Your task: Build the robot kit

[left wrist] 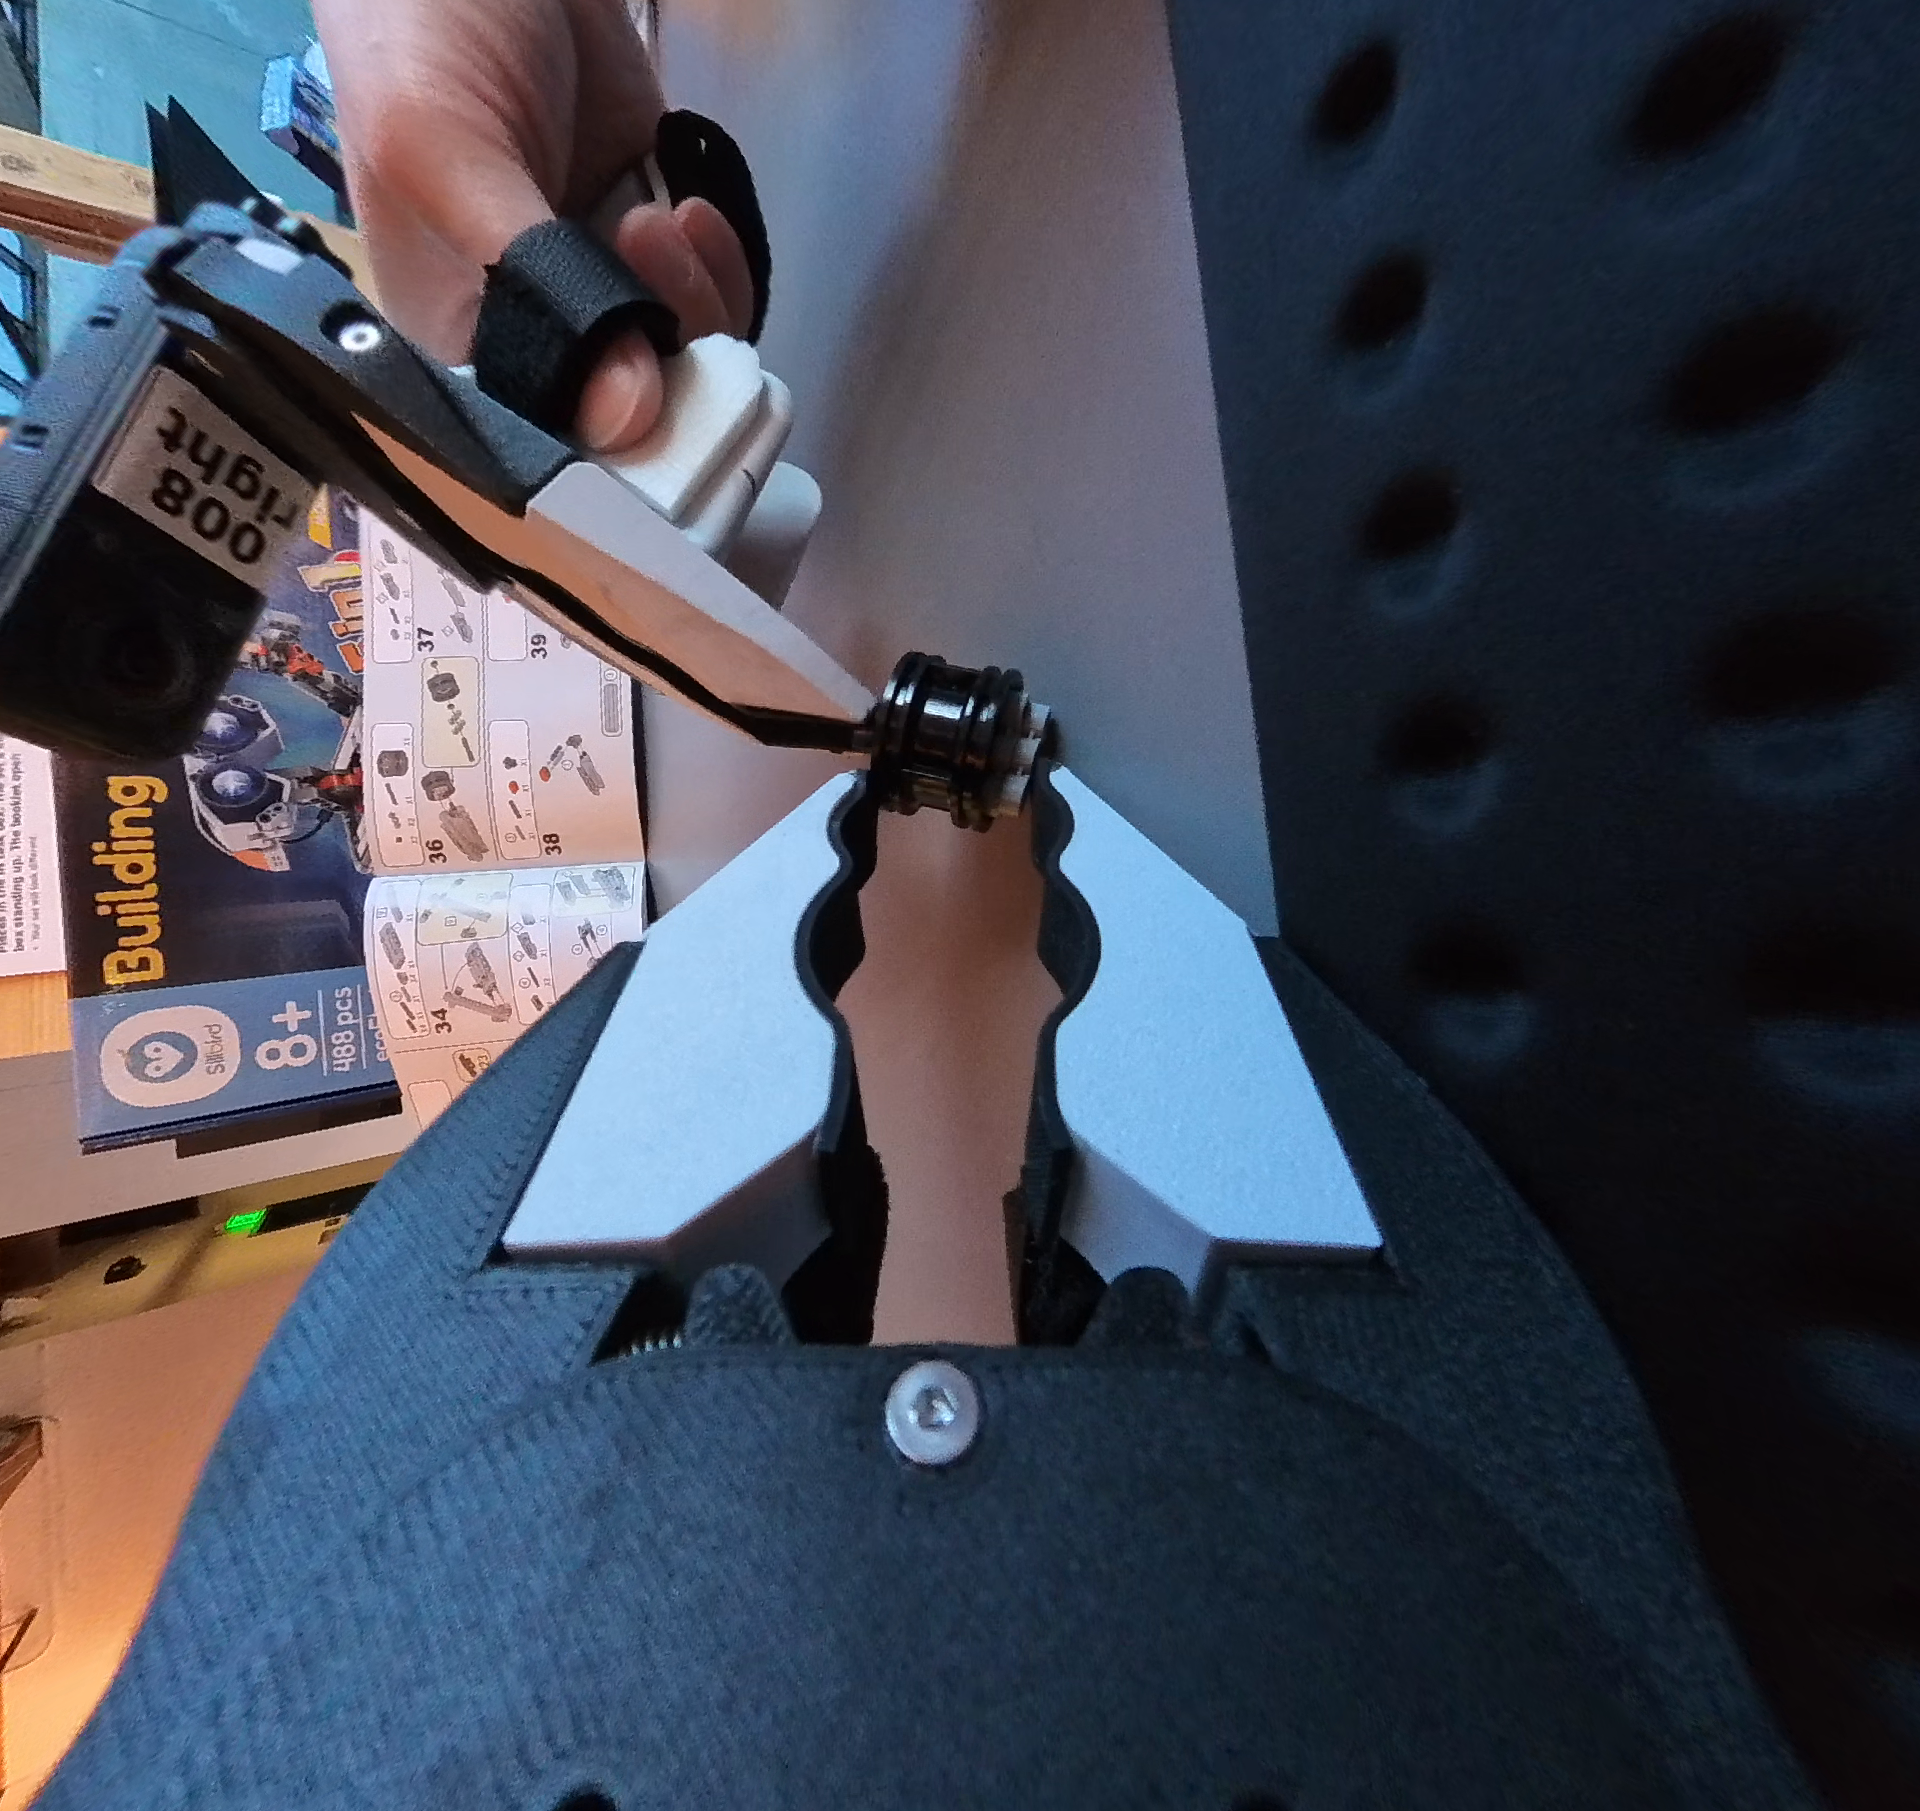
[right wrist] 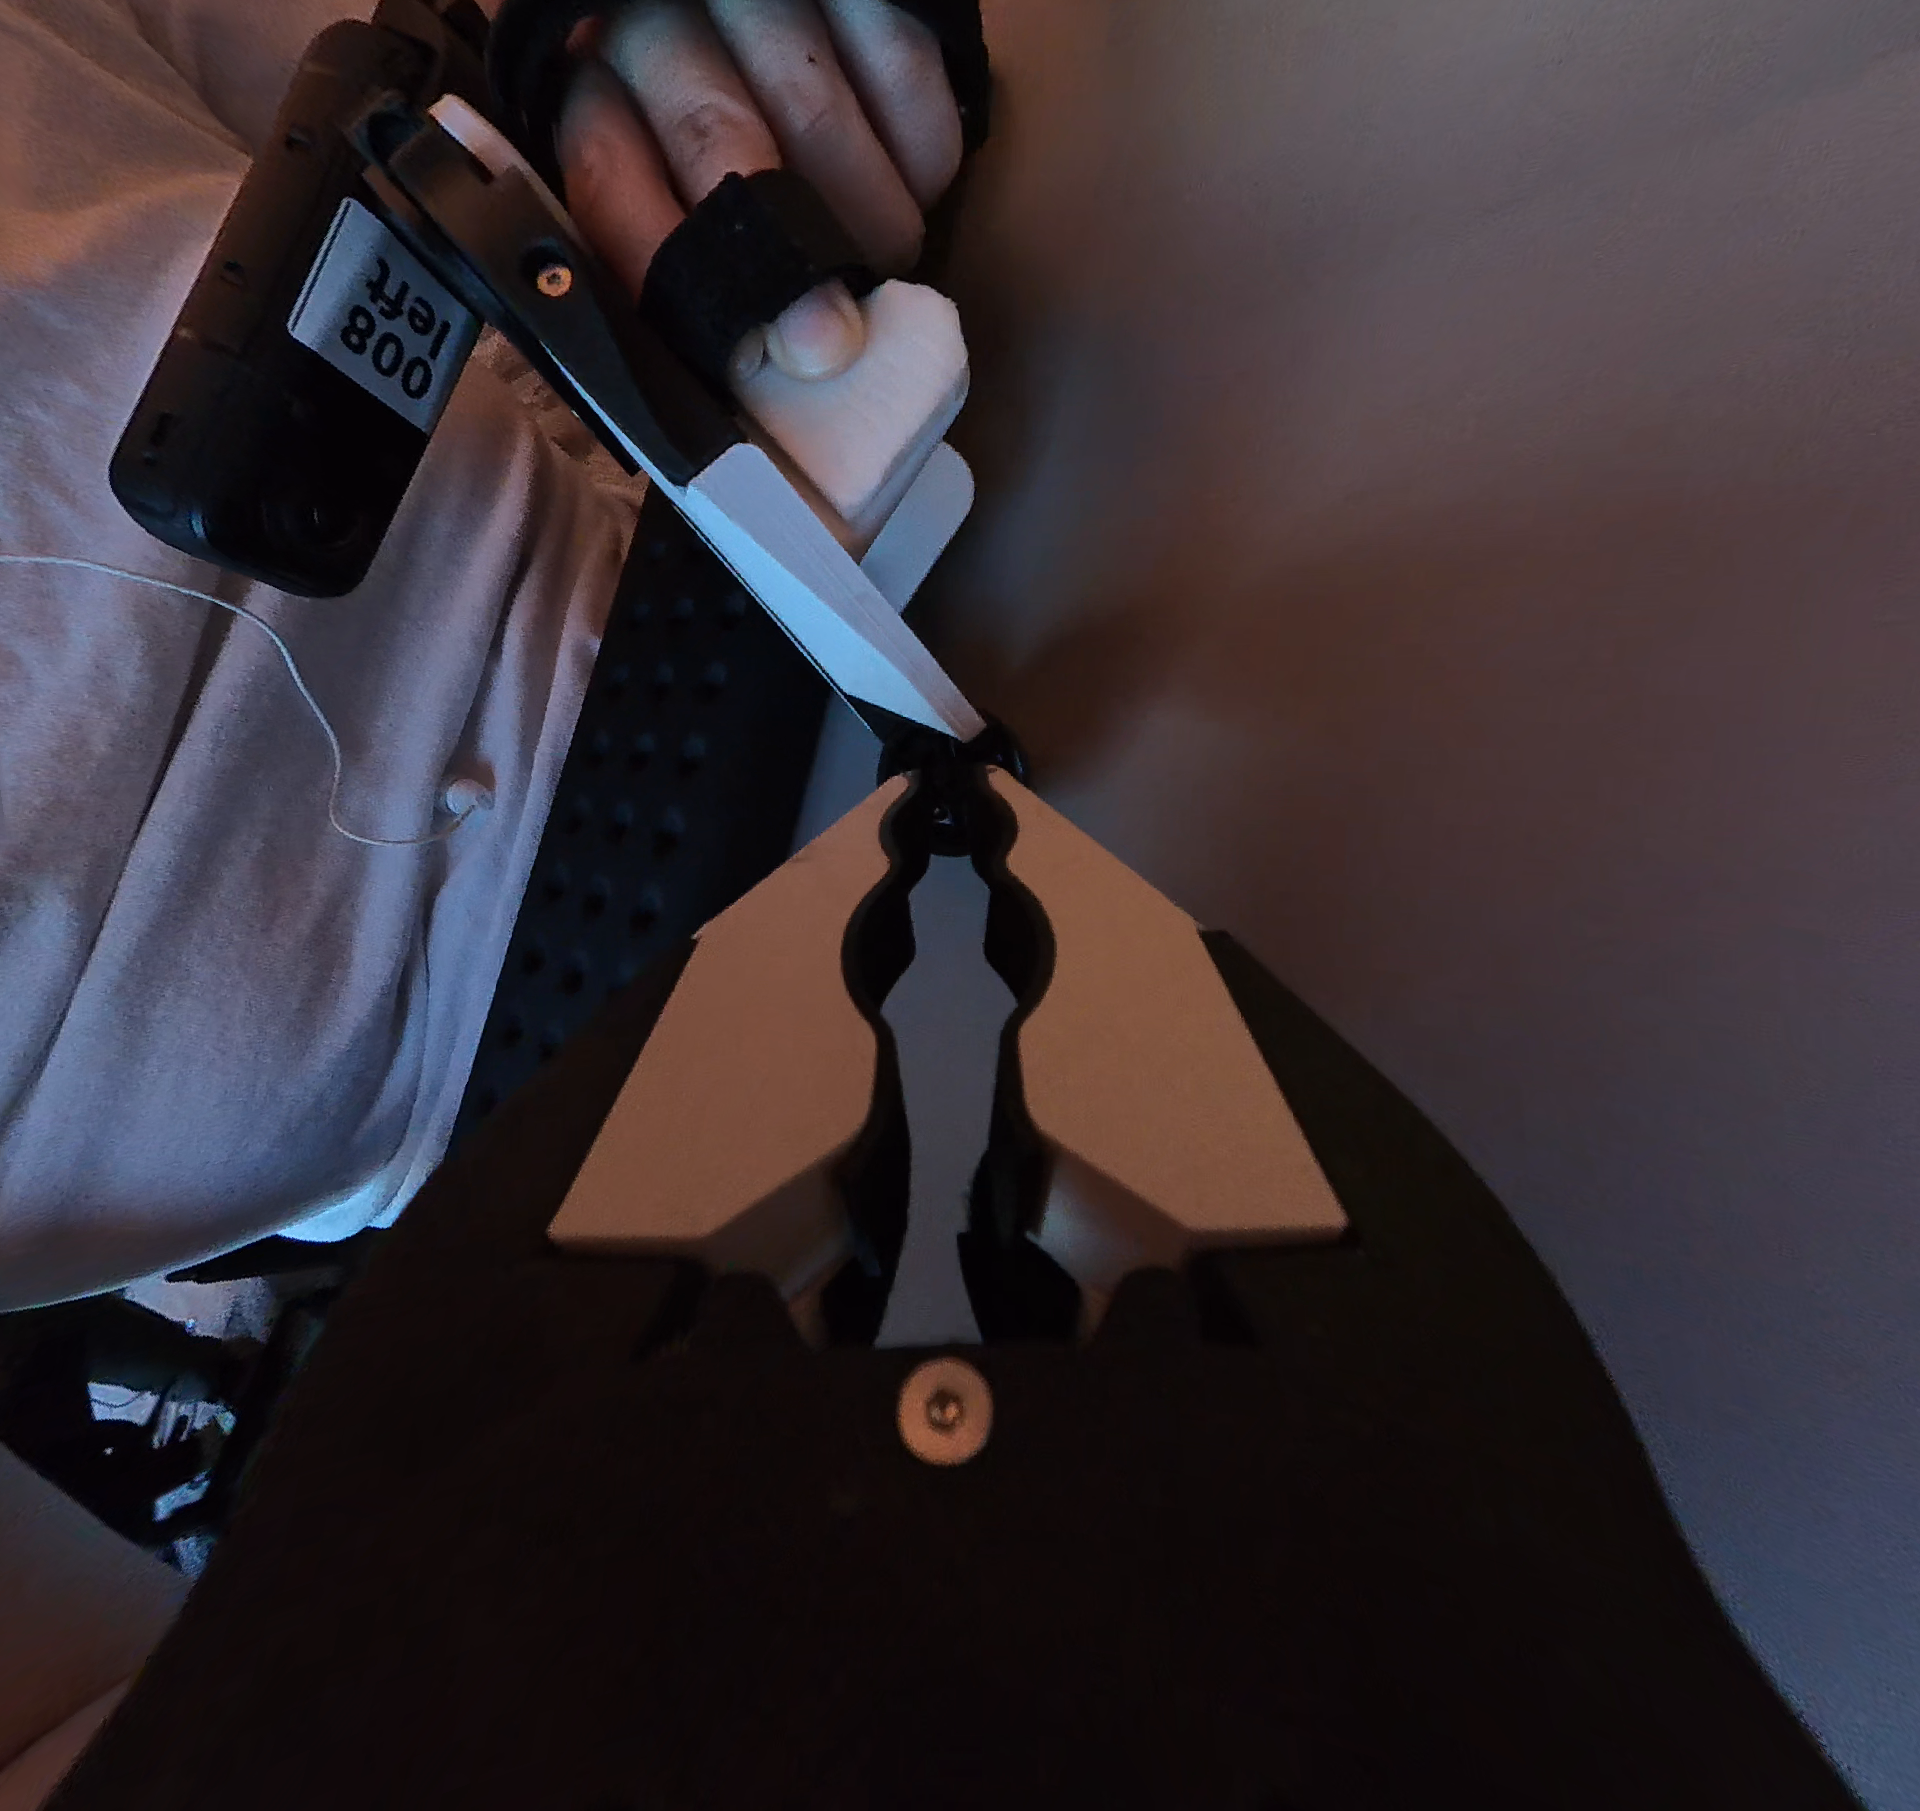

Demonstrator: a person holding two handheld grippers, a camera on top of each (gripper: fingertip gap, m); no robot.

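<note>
A small black wheel assembly (left wrist: 940,722) of ribbed black rims, with white pegs at its right end, is held in the air between both grippers. My left gripper (left wrist: 951,790) is shut on it from below, its white fingertips pinching the two sides. My right gripper (left wrist: 862,717) comes in from the upper left, held by a hand, and its closed tip grips the assembly's left end. In the right wrist view my right gripper (right wrist: 951,800) is nearly closed on the black assembly (right wrist: 943,814), and the left gripper (right wrist: 961,722) meets it from the upper left.
A blue building-set box (left wrist: 239,930) and an open instruction booklet (left wrist: 499,722) lie on a wooden surface at the left. A dark perforated panel (left wrist: 1558,618) fills the right. The right wrist view shows a person's light clothing (right wrist: 208,826) and a thin white cord (right wrist: 312,722). Only a small space, under 4 cm, lies between the two pairs of fingers.
</note>
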